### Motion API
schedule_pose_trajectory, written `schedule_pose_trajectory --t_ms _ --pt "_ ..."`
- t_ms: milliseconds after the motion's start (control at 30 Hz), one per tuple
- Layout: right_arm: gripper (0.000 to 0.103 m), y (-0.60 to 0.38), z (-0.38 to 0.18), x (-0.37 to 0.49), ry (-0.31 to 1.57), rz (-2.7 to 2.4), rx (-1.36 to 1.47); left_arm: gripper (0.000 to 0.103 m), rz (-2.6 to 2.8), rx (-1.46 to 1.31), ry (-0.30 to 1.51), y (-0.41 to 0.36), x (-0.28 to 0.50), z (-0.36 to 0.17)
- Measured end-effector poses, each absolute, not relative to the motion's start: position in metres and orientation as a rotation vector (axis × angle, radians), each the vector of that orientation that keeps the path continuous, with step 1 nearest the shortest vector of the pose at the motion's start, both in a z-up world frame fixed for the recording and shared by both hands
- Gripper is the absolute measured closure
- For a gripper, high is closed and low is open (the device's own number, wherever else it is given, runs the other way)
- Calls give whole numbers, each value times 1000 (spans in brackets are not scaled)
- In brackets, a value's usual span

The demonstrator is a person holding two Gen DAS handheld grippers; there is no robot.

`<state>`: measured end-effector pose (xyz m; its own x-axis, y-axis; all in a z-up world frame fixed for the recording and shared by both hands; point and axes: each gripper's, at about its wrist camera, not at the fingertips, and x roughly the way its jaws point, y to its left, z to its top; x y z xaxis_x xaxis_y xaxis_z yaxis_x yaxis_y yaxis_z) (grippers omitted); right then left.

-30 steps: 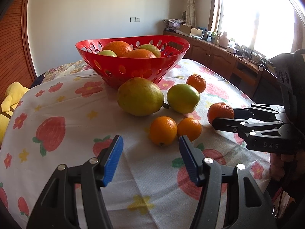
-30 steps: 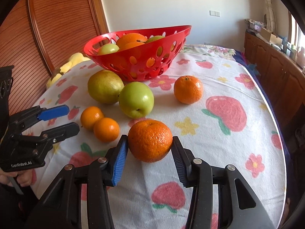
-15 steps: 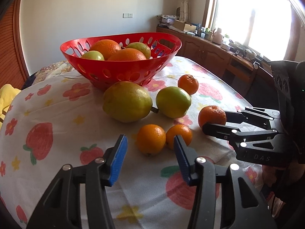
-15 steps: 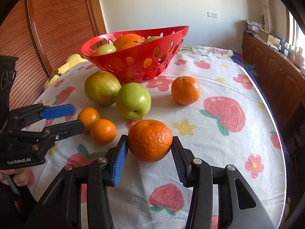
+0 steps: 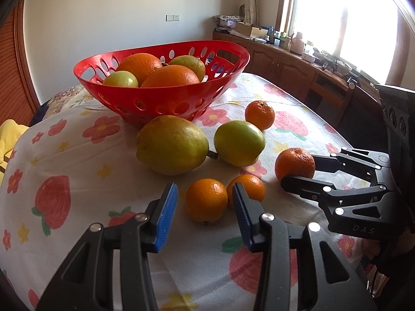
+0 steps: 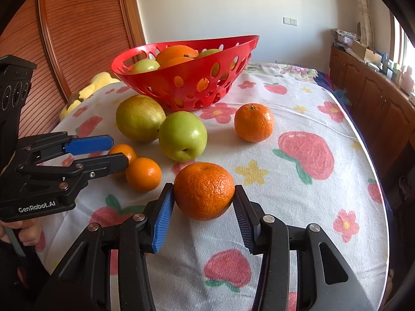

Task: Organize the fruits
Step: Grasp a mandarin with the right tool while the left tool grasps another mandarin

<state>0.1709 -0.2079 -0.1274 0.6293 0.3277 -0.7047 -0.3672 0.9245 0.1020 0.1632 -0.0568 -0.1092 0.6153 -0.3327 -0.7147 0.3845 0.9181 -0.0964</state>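
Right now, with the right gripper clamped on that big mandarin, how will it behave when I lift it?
The mandarin is round, so it would probably roll on the cloth if it slipped out. Its pebbled peel sits between the ribbed pads of the right gripper, so slipping looks unlikely. The peel probably gives under pressure, so squeezing harder might bruise it.

Glossy red plastic basket (image 5: 166, 98) gleaming beyond the gripper, nubby printed cloth (image 6: 298, 189) lying matt beneath it, a dimpled orange (image 6: 205, 190) showing rough peel between ribbed blue pads (image 6: 162, 217).
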Motion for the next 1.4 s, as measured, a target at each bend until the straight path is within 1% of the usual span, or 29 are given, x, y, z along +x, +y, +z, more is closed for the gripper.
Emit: schedule_pose_trajectory --t_ms 67,100,267,400,700,767,900,1400 --pt "56 -208 -128 171 799 396 -54 71 -422 65 814 -55 164 -110" --pt "56 -208 -127 171 798 398 -54 72 -425 60 814 -54 164 -111" --pt "56 -208 -128 171 800 398 -57 72 -419 53 814 -52 163 -111" --pt "56 -208 -128 171 800 398 -56 66 -419 81 833 -58 166 -114" --pt "56 -208 -128 171 800 398 -56 66 -414 86 868 -60 170 -122" --pt "56 -208 -128 171 799 398 -56 69 -417 84 862 -59 169 -121" --pt "56 -208 -129 171 799 398 -56 69 -408 95 853 -59 167 -120" --pt "56 -207 -129 171 798 405 -56 69 -399 72 743 -49 150 -77"
